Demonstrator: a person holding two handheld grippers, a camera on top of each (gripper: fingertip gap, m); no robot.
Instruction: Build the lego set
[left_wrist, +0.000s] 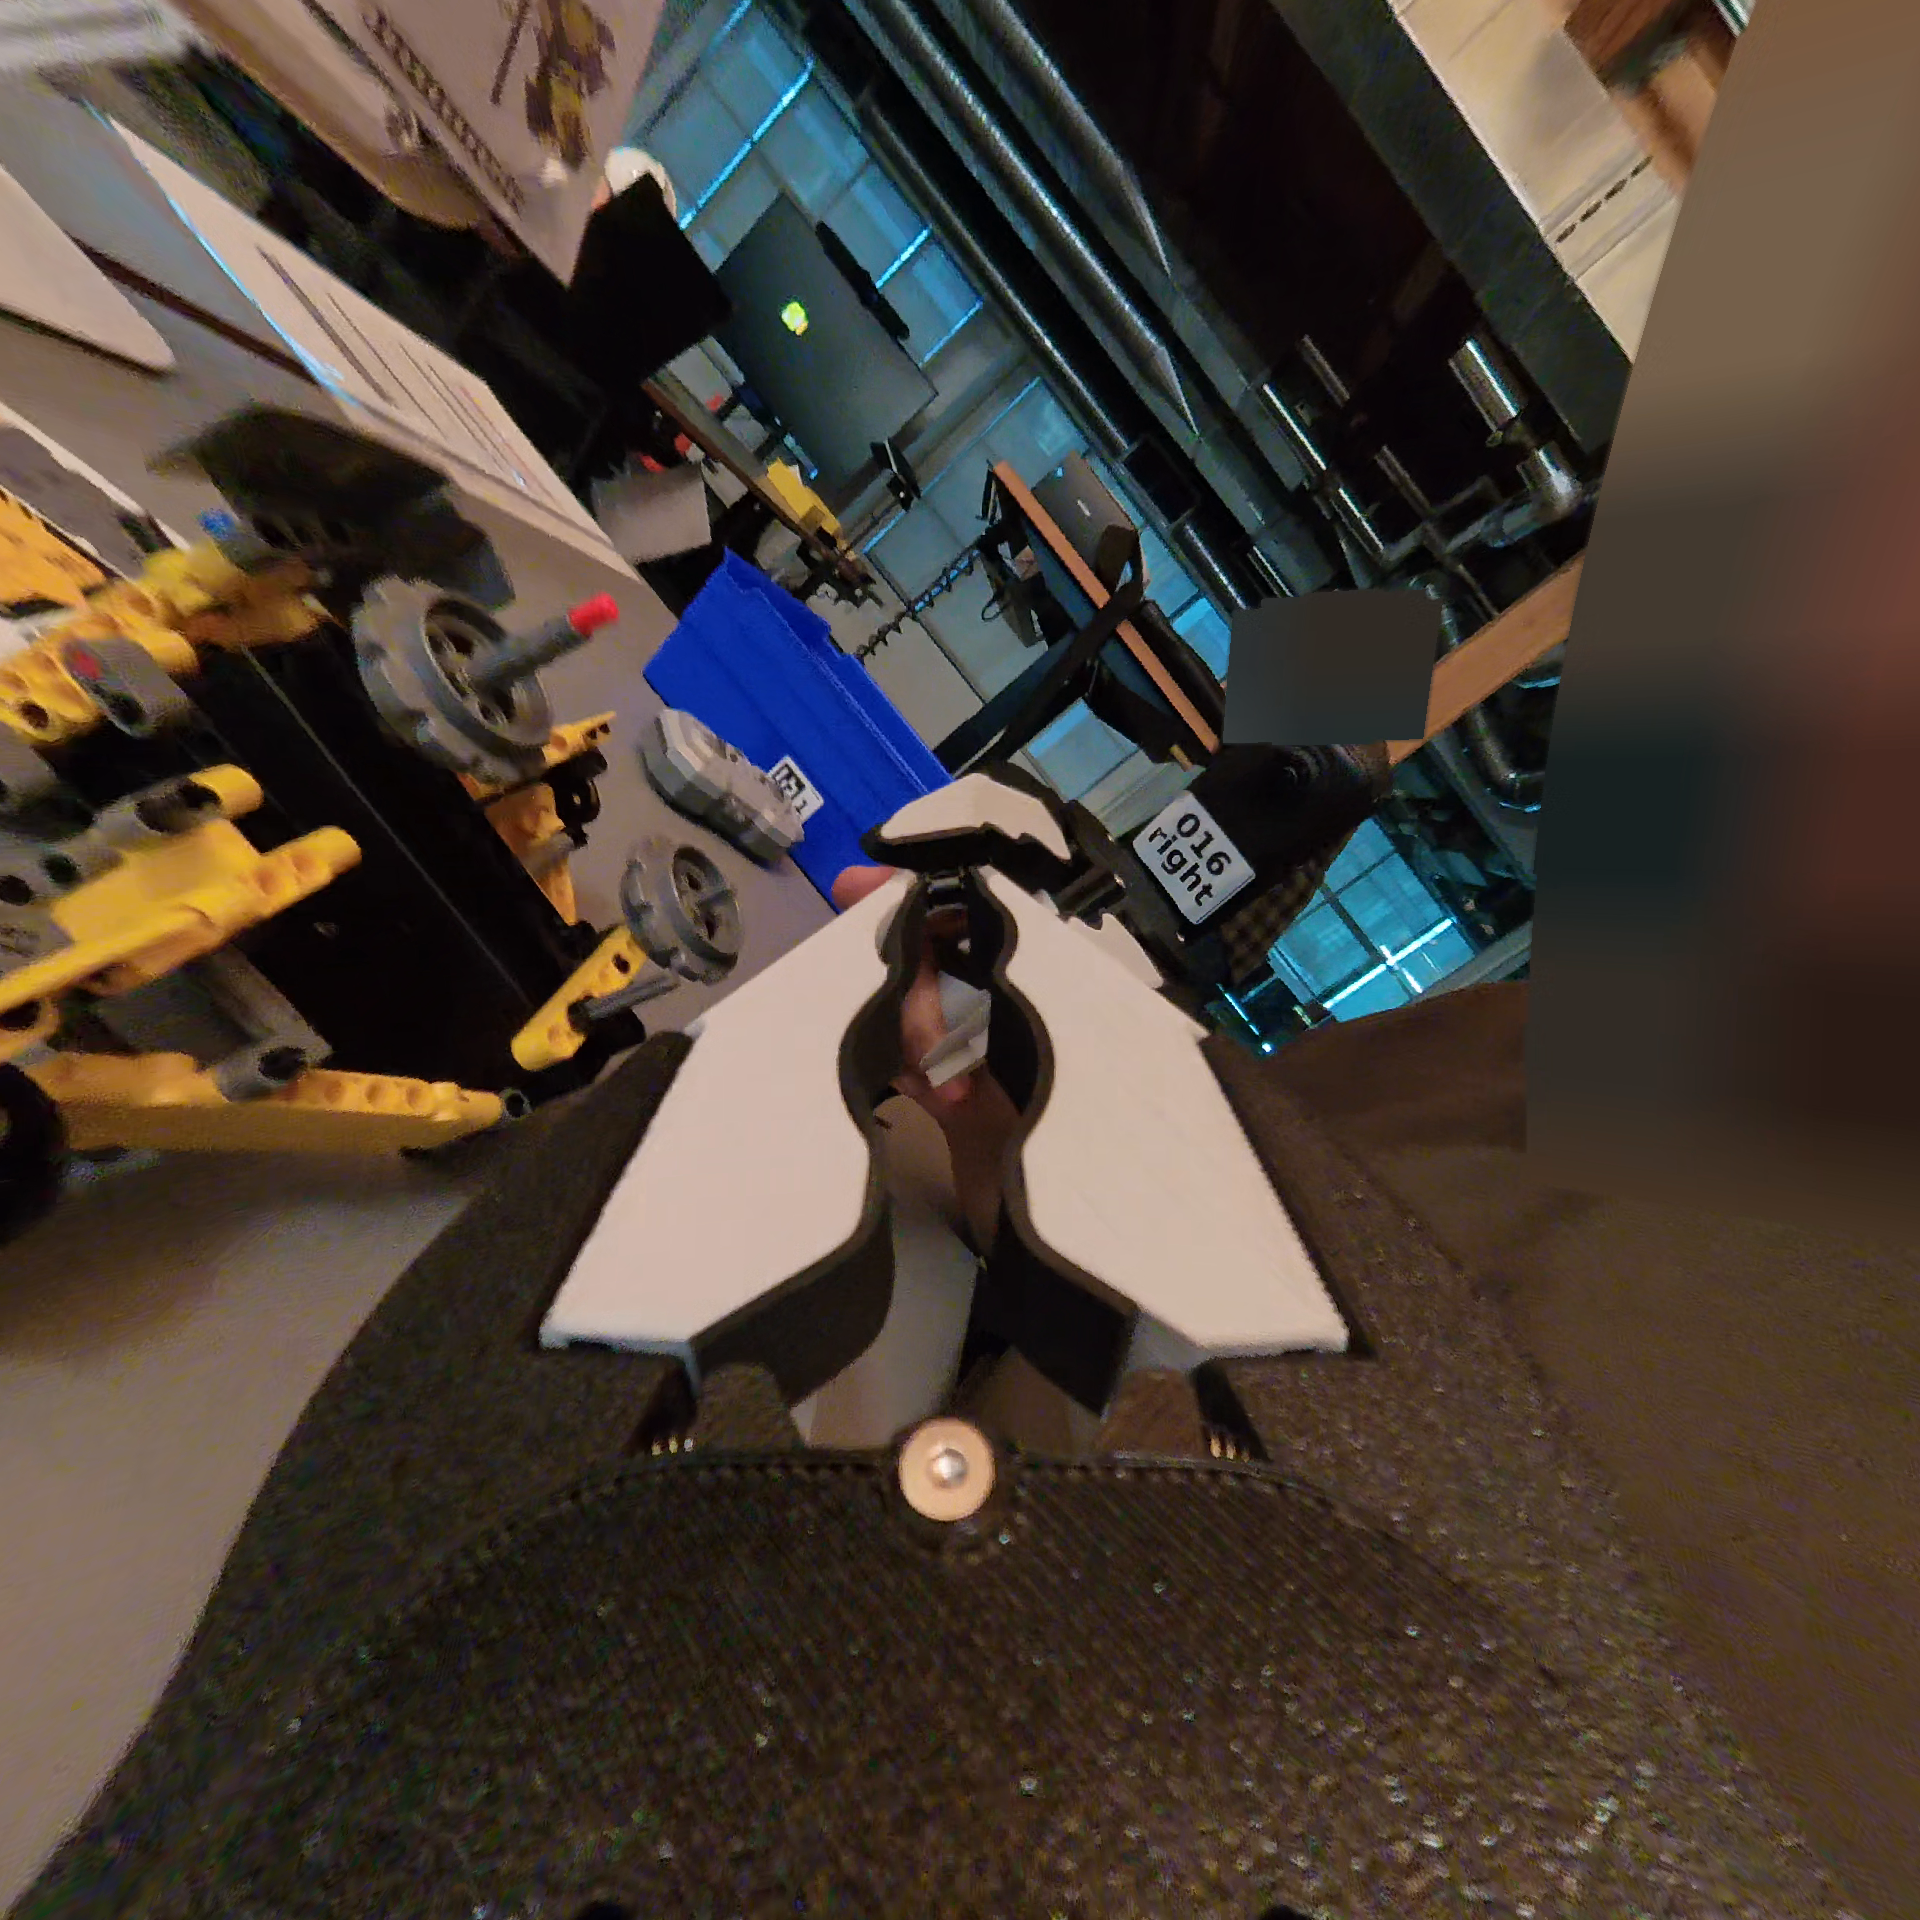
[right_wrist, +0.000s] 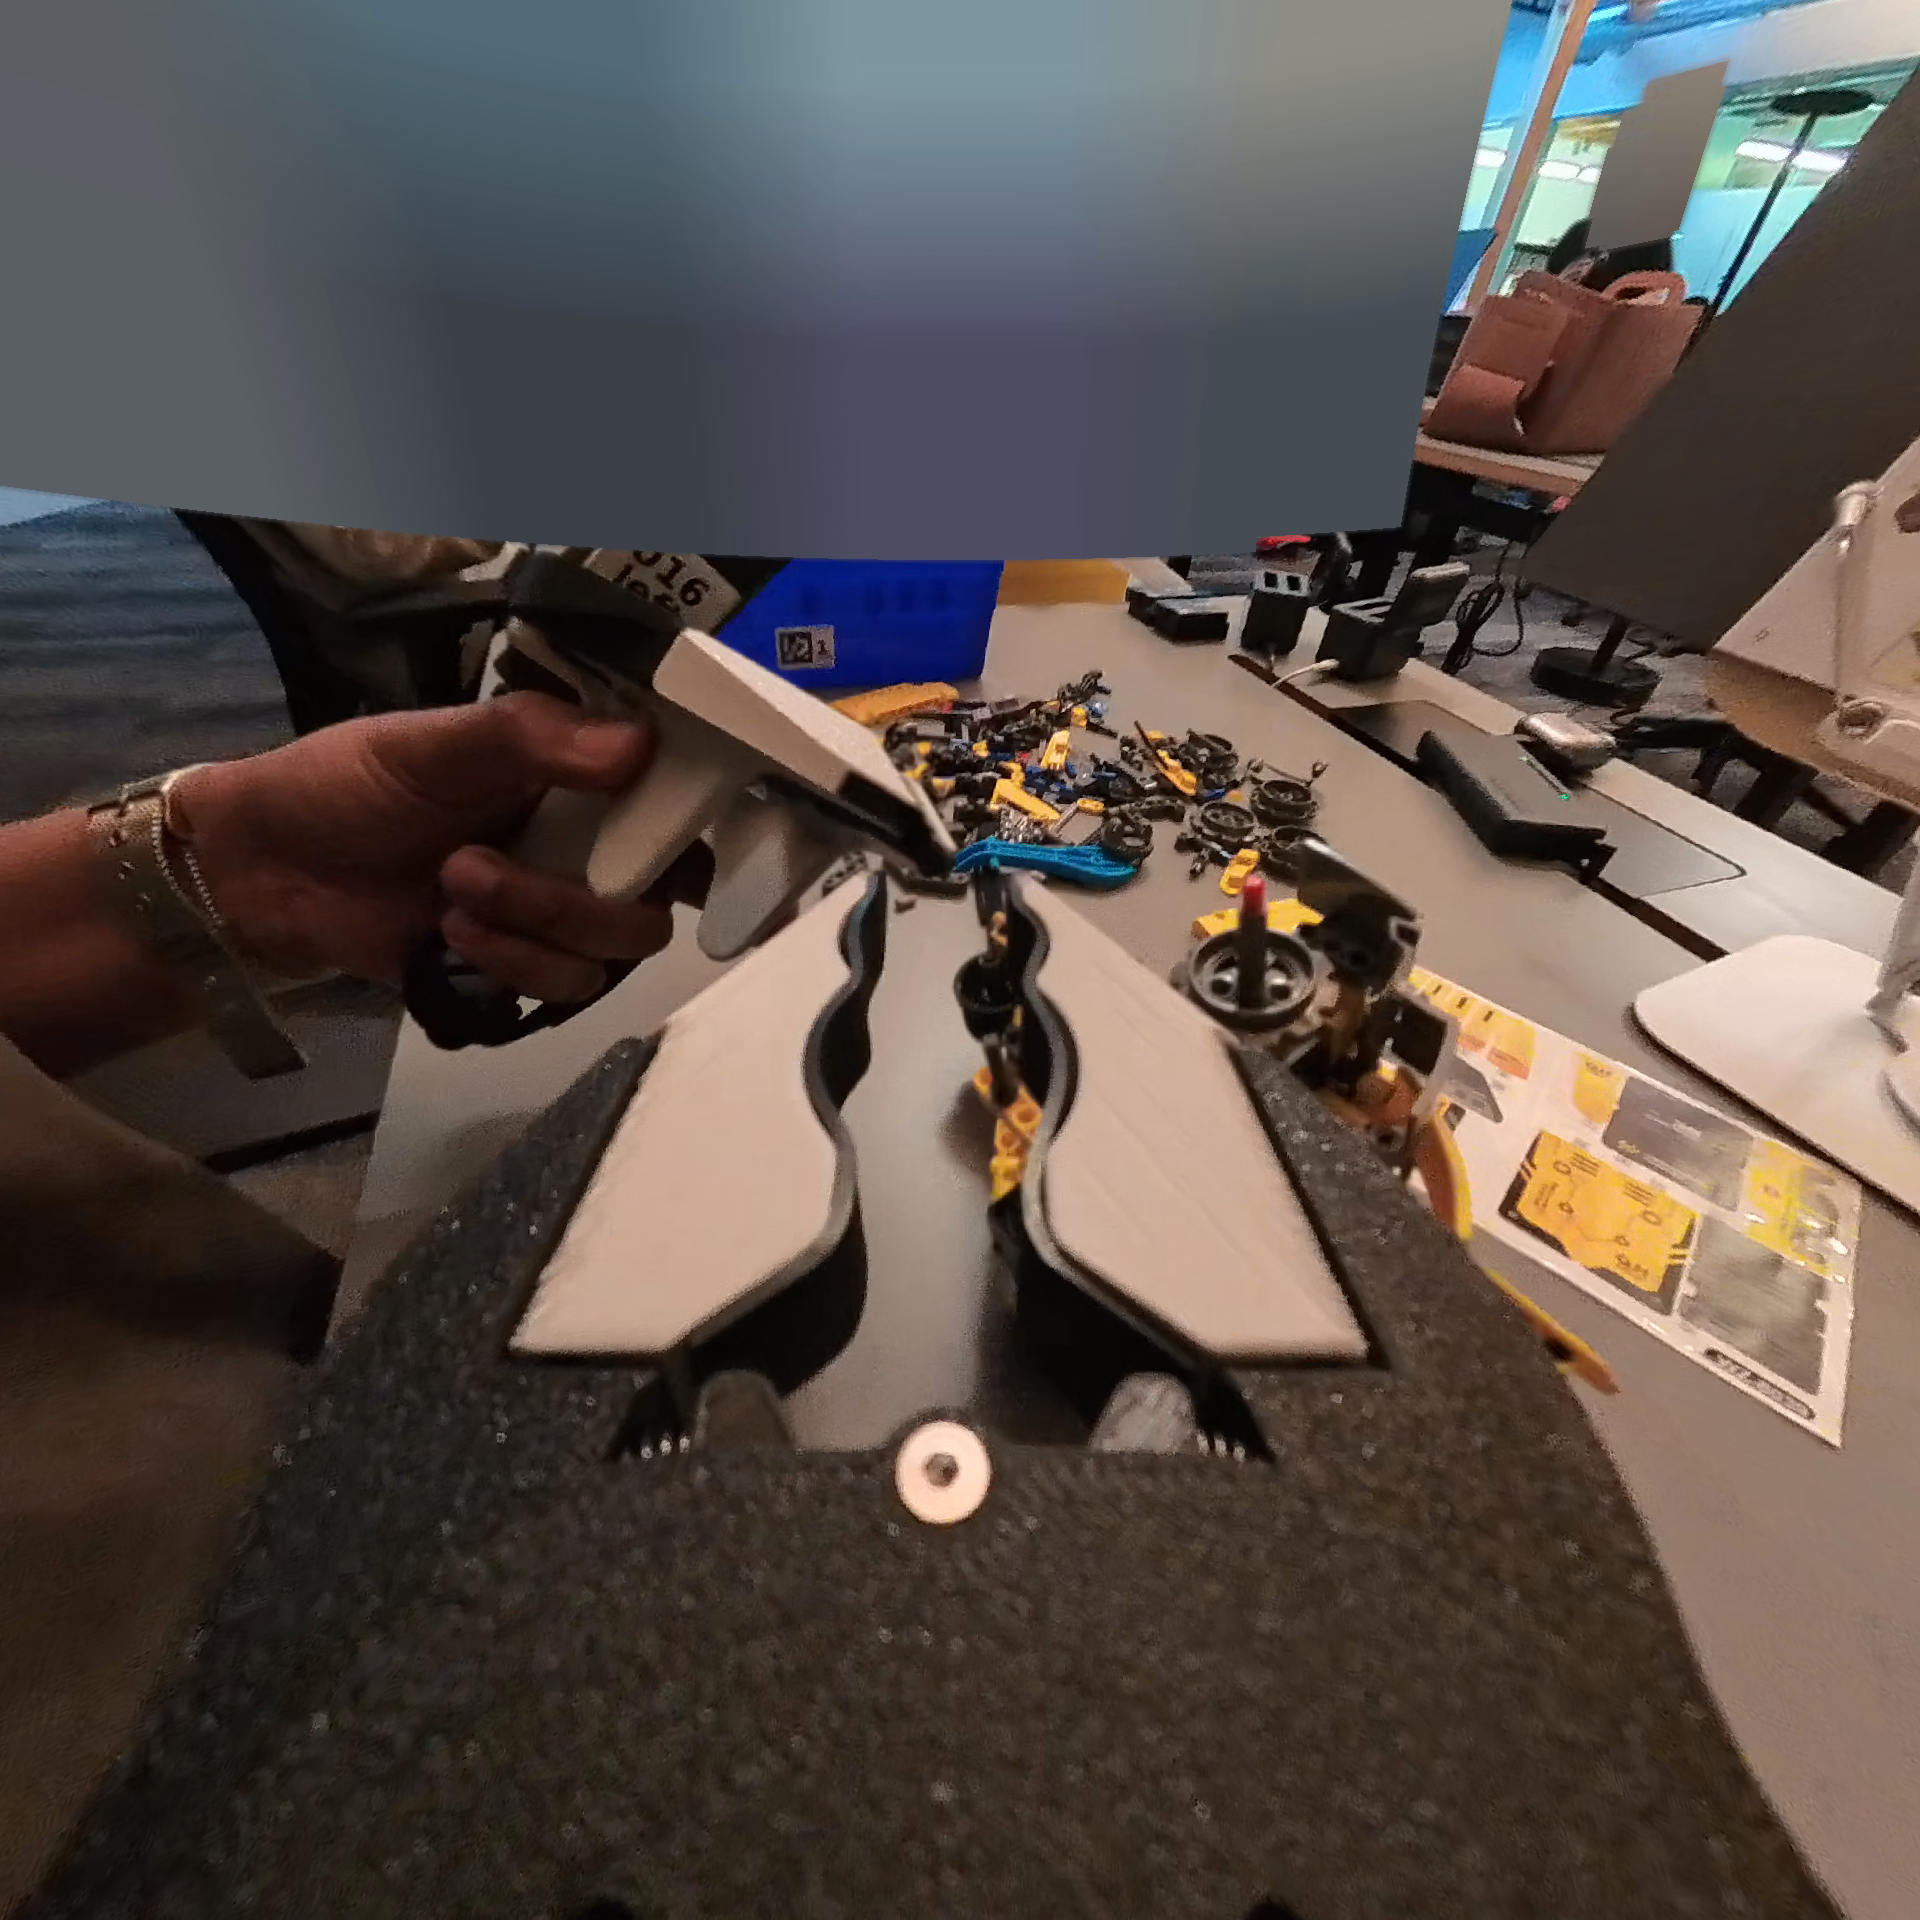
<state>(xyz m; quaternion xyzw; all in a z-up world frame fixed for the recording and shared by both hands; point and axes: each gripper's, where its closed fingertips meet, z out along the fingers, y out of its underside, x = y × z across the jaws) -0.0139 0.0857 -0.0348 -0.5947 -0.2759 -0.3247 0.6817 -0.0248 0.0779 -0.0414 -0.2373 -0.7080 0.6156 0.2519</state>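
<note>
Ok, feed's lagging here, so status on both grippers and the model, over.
Left gripper pinched on small black piece. Right gripper open, tips at left's. Yellow model close alongside. Loose parts beyond.

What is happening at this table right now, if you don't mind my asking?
A person holds a gripper in each hand over a grey table. The left gripper is nearly shut on a small black part, tip to tip with the right gripper, which stands open beside a yellow and black brick-built vehicle. Loose pieces, a blue bin and an instruction sheet lie nearby.
</note>
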